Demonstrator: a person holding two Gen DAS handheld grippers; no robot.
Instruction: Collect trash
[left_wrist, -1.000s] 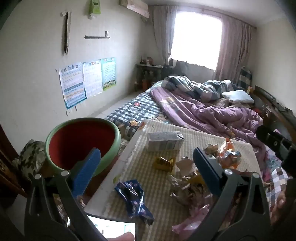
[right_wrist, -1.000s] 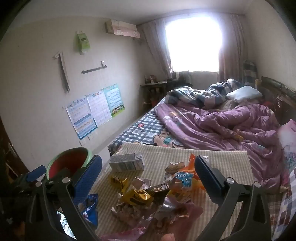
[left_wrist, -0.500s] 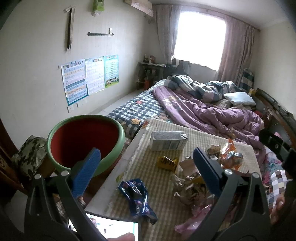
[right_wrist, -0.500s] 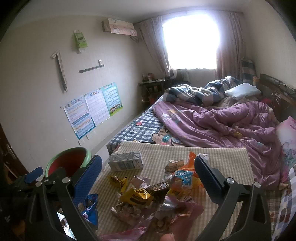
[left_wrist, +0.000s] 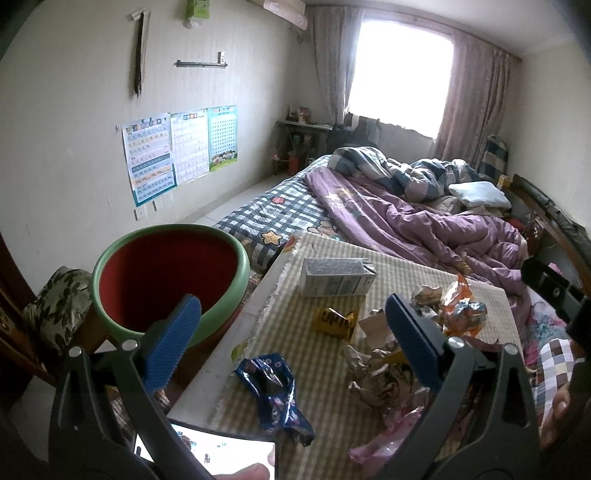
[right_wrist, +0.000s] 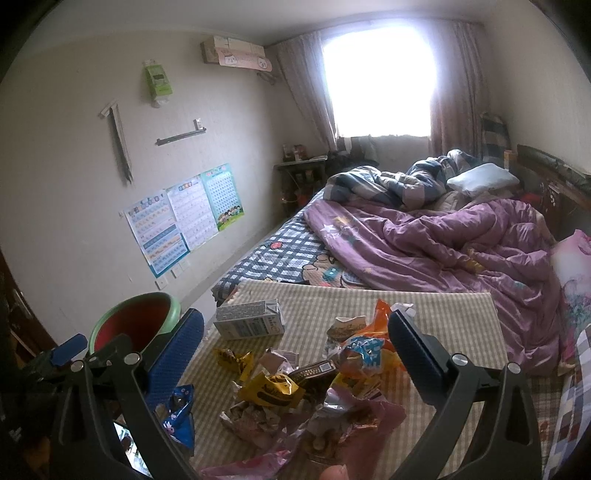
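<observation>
- Trash is lying scattered over the checked mat that covers the tabletop: a blue wrapper near the left edge, a yellow wrapper in the middle, a grey carton lying on its side toward the far end, and a heap of crumpled paper with an orange packet to the right.
- Sitting just beside the tabletop's left edge and lower than it, the green-rimmed red basin is probably serving as the bin, placed so that pieces can be dropped over the edge.
- Hovering above the near end of the mat, the left gripper is showing jaws spread wide apart and holding nothing; the blue wrapper is lying between and below them, so it looks like the nearest pick.
- Also hanging over the mat, the right gripper is carrying nothing, its jaws wide apart, framing the heap where a gold wrapper and a pink plastic bag are piled.
- Neither gripper is touching any trash, so I judge the collecting to be barely started.
- A lit tablet screen is lying at the near edge, close to the blue wrapper, and is worth avoiding.
</observation>
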